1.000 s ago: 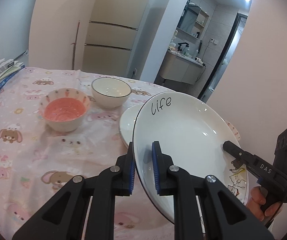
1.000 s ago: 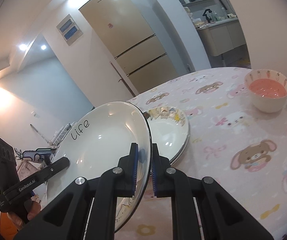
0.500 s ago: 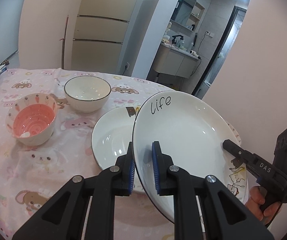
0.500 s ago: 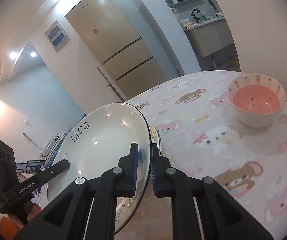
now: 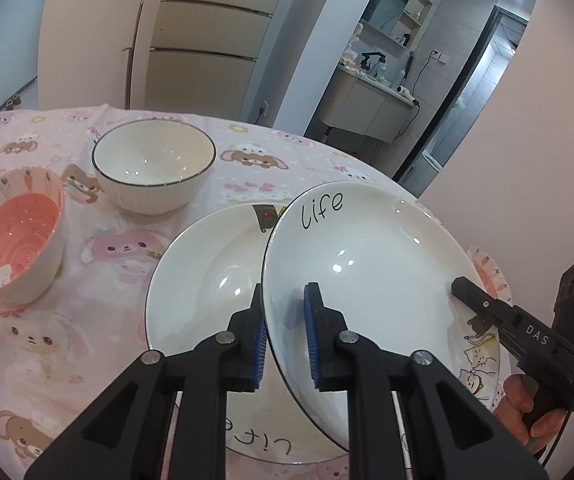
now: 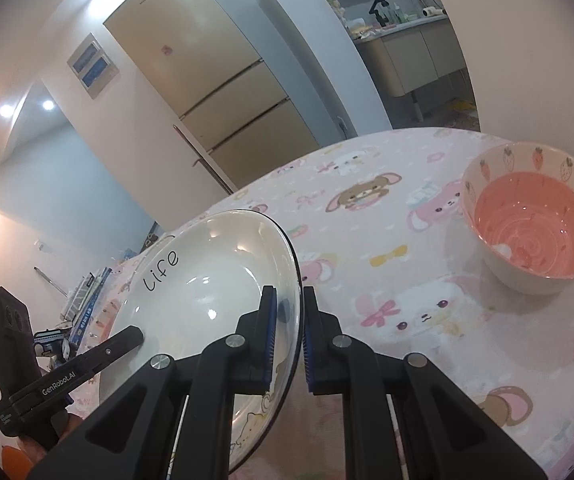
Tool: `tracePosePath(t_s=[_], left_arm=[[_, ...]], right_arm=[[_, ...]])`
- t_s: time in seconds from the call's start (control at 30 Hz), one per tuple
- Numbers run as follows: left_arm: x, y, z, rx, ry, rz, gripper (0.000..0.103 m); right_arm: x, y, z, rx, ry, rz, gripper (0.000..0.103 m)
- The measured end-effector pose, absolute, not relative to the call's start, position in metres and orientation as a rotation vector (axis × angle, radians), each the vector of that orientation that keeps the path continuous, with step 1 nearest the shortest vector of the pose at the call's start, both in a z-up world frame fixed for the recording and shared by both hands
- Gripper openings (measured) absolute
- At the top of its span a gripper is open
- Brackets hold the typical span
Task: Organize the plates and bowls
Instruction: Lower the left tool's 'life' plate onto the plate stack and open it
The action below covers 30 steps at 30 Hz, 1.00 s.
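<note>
A white plate lettered "life" (image 5: 367, 264) hangs tilted above the table, gripped at opposite rims. My left gripper (image 5: 285, 292) is shut on its near-left rim. My right gripper (image 6: 289, 296) is shut on the opposite rim, and one of its fingers (image 5: 463, 288) rests on the plate in the left wrist view. Below the held plate a second "life" plate (image 5: 207, 272) lies flat on the pink tablecloth. A white bowl with a dark rim (image 5: 153, 164) and a pink strawberry bowl (image 5: 15, 236) stand to its left. The right wrist view shows the held plate (image 6: 207, 280) and a pink bowl (image 6: 531, 216).
A pink-rimmed dish (image 5: 491, 276) peeks out beyond the held plate's right side. Books (image 6: 87, 304) lie at the table's far end. A hand (image 5: 527, 412) holds the right gripper's handle. A fridge (image 5: 207, 52) stands behind the table.
Both grippers carried the held plate sideways and slightly down. It now hangs over the flat plate, and both bowls appear nearer.
</note>
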<state>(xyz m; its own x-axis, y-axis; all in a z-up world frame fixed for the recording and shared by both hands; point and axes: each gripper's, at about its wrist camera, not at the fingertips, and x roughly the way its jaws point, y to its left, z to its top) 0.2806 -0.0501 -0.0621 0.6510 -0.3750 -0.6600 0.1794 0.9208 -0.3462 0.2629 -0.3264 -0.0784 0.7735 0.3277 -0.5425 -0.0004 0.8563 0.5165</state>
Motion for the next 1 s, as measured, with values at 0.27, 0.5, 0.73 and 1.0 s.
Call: tracePosePath(t_s=[0.27,0.5,0.73,1.0], left_arm=[[0.287,-0.045,-0.08,-0.264,0.835,-0.278,0.017],[0.29,-0.045,-0.084,-0.251,0.84,-0.268,0.019],[0.291,-0.05,-0.086,-0.201,0.829,-0.241,0.021],[0.292,-0.057,-0.093,-0.108,0.831,-0.199,0.02]], right_arm=[[0.273,-0.319,-0.091,0.506,0.713,0.185,0.013],[0.273,-0.317,-0.091,0.48,0.705,0.183,0.013],[0.275,-0.315,-0.089,0.472,0.715,0.193,0.012],[0.294,-0.316,-0.098,0.546,0.806,0.277,0.013]])
